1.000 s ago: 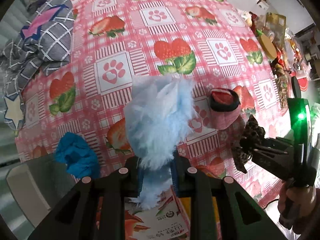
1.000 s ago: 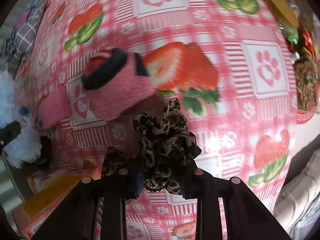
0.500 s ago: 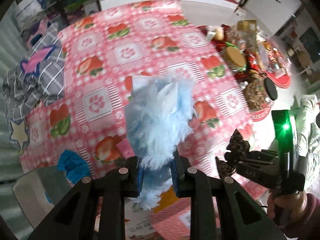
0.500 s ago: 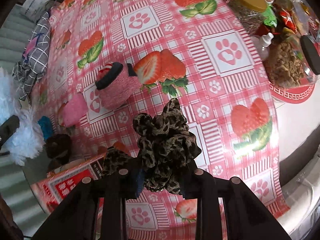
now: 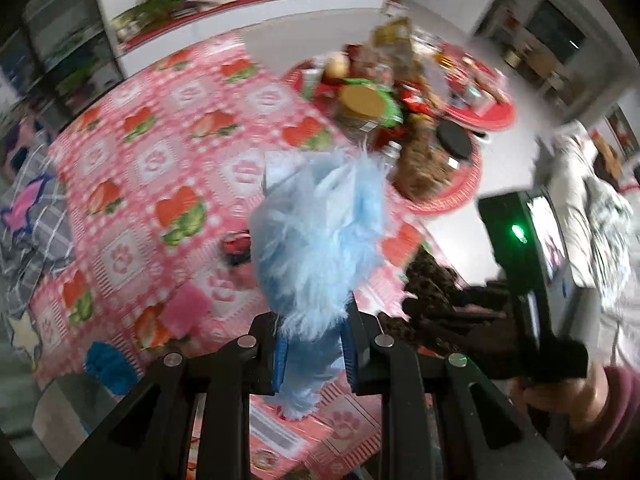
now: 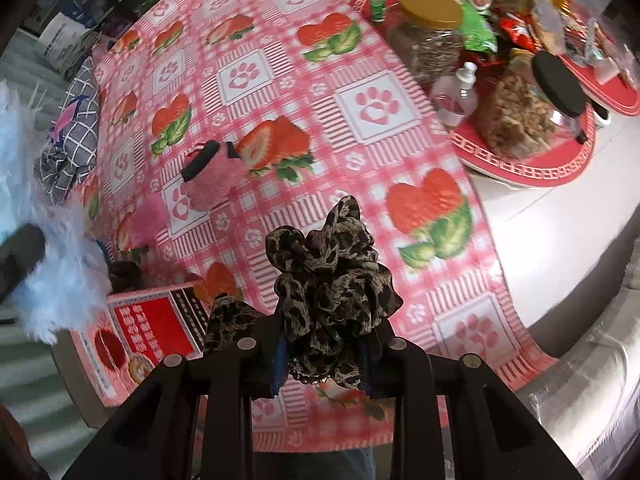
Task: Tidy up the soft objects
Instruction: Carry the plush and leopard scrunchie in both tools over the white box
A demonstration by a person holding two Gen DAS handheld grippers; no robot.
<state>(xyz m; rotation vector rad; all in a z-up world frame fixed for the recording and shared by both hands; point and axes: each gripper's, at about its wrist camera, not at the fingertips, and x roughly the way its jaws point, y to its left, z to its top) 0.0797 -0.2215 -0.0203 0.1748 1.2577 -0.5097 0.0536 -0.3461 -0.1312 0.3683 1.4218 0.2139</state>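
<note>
Left gripper [image 5: 314, 354] clamped on a fluffy light-blue piece [image 5: 316, 240], held off the strawberry tablecloth [image 5: 160, 160]. Long axis along the fingers, running from 6 to 12 o'clock in the left wrist view: ragged tail below the jaws, broad tuft fanning out above them.

Right gripper [image 6: 322, 360] closed on a leopard-print scrunchie [image 6: 332, 280], bunched and standing up from the jaws toward 12 o'clock, no clear long axis; also raised above the cloth.

Seen from the right wrist camera: a pink plush roll [image 6: 210, 180] at 10 o'clock of the scrunchie, lying on the cloth, dark-rimmed end turned toward 10 o'clock. At 8 o'clock, a red printed box [image 6: 148, 328] at the table edge. At 2 o'clock, a red tray [image 6: 532, 168] crowded with jars and snack packets. A person's hand [image 5: 560, 392] at 4 o'clock in the left view, on the right gripper's handle.
</note>
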